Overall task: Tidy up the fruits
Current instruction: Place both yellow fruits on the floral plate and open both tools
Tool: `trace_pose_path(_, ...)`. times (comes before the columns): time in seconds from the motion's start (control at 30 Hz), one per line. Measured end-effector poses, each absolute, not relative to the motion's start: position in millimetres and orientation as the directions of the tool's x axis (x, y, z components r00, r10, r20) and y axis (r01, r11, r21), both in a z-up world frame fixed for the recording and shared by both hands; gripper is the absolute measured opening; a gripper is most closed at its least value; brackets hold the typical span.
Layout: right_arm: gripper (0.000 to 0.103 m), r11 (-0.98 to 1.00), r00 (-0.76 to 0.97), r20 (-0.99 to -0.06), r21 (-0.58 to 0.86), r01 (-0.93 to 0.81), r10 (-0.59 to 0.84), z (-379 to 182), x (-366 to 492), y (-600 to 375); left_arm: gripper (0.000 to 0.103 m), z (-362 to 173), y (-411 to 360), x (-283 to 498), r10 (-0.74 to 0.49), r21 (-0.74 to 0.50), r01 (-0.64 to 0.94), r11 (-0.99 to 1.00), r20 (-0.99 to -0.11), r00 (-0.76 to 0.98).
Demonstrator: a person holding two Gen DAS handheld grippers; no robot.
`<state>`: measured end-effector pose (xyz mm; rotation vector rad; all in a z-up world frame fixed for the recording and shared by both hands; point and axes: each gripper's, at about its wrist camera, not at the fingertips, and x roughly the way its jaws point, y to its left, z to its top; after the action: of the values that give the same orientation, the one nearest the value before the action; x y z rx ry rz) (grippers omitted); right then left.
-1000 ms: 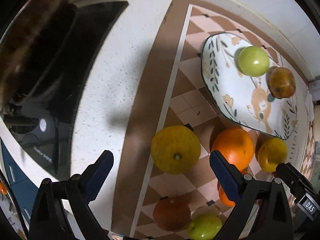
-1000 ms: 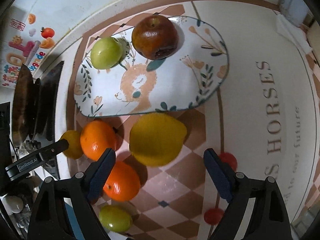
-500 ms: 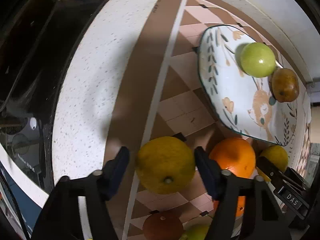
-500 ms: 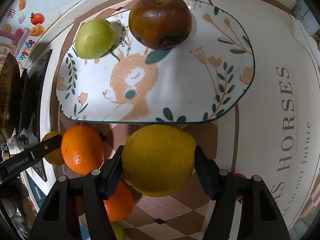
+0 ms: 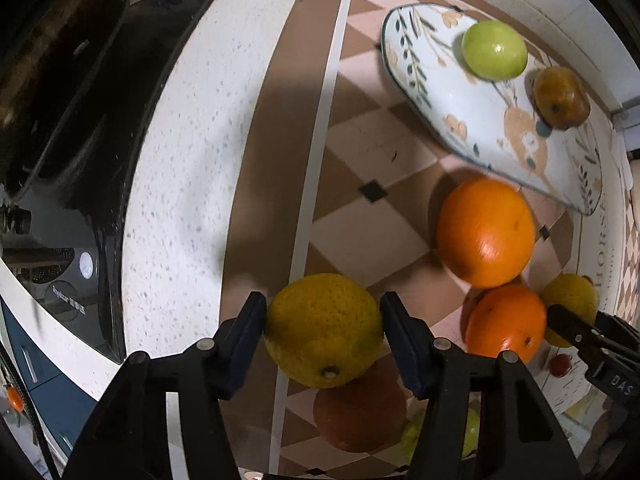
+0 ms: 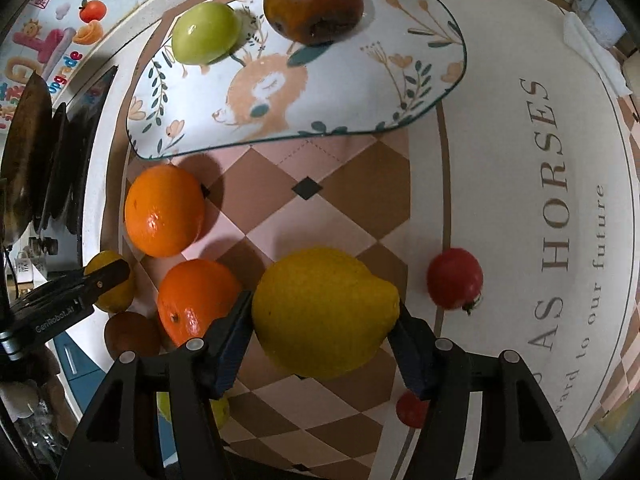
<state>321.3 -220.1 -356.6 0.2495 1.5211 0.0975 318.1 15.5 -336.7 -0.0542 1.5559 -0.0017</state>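
My left gripper (image 5: 324,320) is shut on a yellow-green citrus (image 5: 320,340), its blue pads pressing both sides. In the right wrist view, the jaws of my right gripper (image 6: 320,316) are closing on a big yellow lemon (image 6: 324,304) and the pads touch it. A flowered plate (image 6: 340,92) holds a green apple (image 6: 206,32) and a brown apple (image 6: 314,2). Two oranges (image 6: 164,210) (image 6: 196,300) lie on the checked mat (image 6: 320,216) between the grippers. The plate (image 5: 440,92) shows at the upper right of the left wrist view.
A small red fruit (image 6: 454,280) lies right of the lemon, with another (image 6: 410,410) near my right finger. A brown fruit (image 5: 356,412) and a green one (image 5: 412,434) lie under the left gripper. A black stove (image 5: 60,120) borders the speckled counter (image 5: 180,160) on the left.
Both grippers went from wide open to closed, the left on the yellow-green citrus, the right on the lemon. In both views the plate now stands farther from the held fruit.
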Motion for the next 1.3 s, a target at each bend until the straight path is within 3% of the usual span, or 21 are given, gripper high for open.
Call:
trace_pose_path(0.2, 0.066, 0.97, 0.076, -0.973, 0.226, 0.088, 0.22, -347.7, 316.3, -213.5, 0.057, -328.6, 6.1, 318.7, -0.043, -0.043, -0.013, 0.999, -0.999, 0.03)
trace_pose_path(0.67, 0.066, 0.945, 0.256, -0.935, 0.29, 0.148, 0.247, -283.7, 367.1, -239.5, 0.057, -226.0, -27.1, 403.1, -0.148, -0.136, 0.072, 0.988, -0.968, 0.201)
trace_pose_path(0.93, 0.066, 0.97, 0.21, -0.967, 0.183, 0.162, 0.148, -316.8, 426.3, -258.4, 0.057, -266.0, -51.6, 460.3, -0.1, -0.082, 0.118, 0.99, -0.984, 0.151)
trace_pose_path(1.3, 0.067, 0.969, 0.167, -0.974, 0.18, 0.169, 0.151, -339.5, 442.9, -267.9, 0.057, -310.1, -60.4, 479.8, -0.088, -0.08, 0.121, 0.989, -0.994, 0.061)
